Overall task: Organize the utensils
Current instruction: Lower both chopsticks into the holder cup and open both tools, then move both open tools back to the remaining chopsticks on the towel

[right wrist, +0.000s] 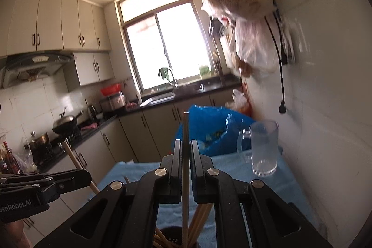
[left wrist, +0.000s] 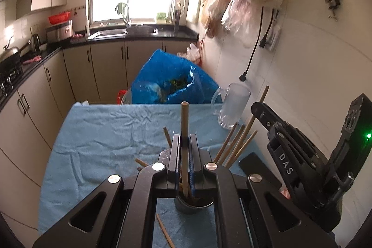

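My left fingers (left wrist: pixel 185 143) pinch one chopstick (left wrist: pixel 184 131) upright, its lower end in the cup (left wrist: pixel 193 206) below. My right fingers (right wrist: pixel 185 150) clamp another stick (right wrist: pixel 185 155) over a dark holder (right wrist: pixel 172 241) already bristling with sticks. I judge this the dropping-in step; next, each pair should lower and ease apart so the sticks slide home. More lie loose on the blue cloth (left wrist: pixel 97 131) of the tabletop at 6 and 11 o'clock. A glass mug (left wrist: pixel 232 106) stands at 1 o'clock, a blue bag (left wrist: pixel 162 78) at 12, kitchen counters and window beyond
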`<state>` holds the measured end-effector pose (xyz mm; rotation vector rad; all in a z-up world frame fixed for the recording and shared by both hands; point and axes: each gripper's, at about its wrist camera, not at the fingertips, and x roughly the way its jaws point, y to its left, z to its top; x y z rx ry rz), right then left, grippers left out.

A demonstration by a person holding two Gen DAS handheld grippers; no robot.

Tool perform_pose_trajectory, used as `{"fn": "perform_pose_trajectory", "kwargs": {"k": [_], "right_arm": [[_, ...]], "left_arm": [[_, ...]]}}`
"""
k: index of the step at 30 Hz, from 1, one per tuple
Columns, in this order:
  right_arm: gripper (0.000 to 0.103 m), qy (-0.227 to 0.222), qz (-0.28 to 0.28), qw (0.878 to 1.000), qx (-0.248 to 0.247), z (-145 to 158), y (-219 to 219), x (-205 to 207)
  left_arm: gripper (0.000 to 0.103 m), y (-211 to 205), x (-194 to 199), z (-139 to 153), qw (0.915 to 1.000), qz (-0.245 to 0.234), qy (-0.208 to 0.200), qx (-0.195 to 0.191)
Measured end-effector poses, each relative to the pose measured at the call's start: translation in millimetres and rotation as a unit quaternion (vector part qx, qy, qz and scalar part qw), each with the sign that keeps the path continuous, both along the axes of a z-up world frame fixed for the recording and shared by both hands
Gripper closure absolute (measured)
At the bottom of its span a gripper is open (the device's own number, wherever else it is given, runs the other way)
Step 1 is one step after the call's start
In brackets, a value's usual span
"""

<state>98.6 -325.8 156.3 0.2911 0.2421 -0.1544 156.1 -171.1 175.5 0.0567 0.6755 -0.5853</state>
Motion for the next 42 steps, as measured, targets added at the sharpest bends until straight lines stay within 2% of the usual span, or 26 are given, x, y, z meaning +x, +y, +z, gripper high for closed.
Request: {"fn": "perform_pose_trajectory", "kwargs": {"k": [7,8,9,11,17,19,21,25,28,32,36,39,42], "right_arm": [[0.095,0.025,0.01,1.0,0.013,-16,-4,5],[0.092,0.028,0.012,0.999,0.016,-16,-5,5],[0.084,0.029,0.012,0.999,0.019,-15,-7,4],[0.07,0.024,0.01,0.999,0.022,-11,-8,-1],[0.06,-0.008,-0.005,1.0,0.011,13,-7,-30],[0.055,-0.018,-0.011,1.0,0.013,19,-6,-47],[0.048,-0.024,-0.014,0.999,0.019,20,-7,-63],[0.042,-0.021,-0.023,0.999,0.036,8,-6,-92],[0.04,0.007,-0.02,0.998,0.052,-13,-2,-104],[0.039,0.063,-0.007,0.995,0.079,-52,4,-107],[0.039,0.123,0.015,0.987,0.101,-95,17,-105],[0.039,0.16,0.031,0.981,0.104,-117,26,-100],[0.039,0.186,0.053,0.976,0.101,-130,40,-93]], "left_arm": [[0.097,0,8,-17,0.9998,0.01,0.014,0.003],[0.095,1,8,-16,0.9998,0.012,0.015,0.002],[0.092,2,8,-15,0.9998,0.012,0.017,0.0],[0.075,4,7,-11,0.9997,0.013,0.02,-0.008],[0.072,25,-12,9,0.9994,0.022,0.002,-0.027],[0.067,37,-22,16,0.999,0.028,-0.01,-0.034],[0.065,53,-34,19,0.9982,0.037,-0.021,-0.042],[0.059,85,-55,11,0.997,0.058,-0.027,-0.044],[0.054,105,-64,-6,0.9962,0.076,-0.023,-0.036],[0.046,132,-71,-52,0.9939,0.11,-0.002,0.001],[0.045,156,-66,-118,0.9871,0.139,0.062,0.049],[0.046,174,-61,-159,0.9791,0.154,0.121,0.055],[0.046,185,-63,-186,0.973,0.164,0.148,0.068]]}}
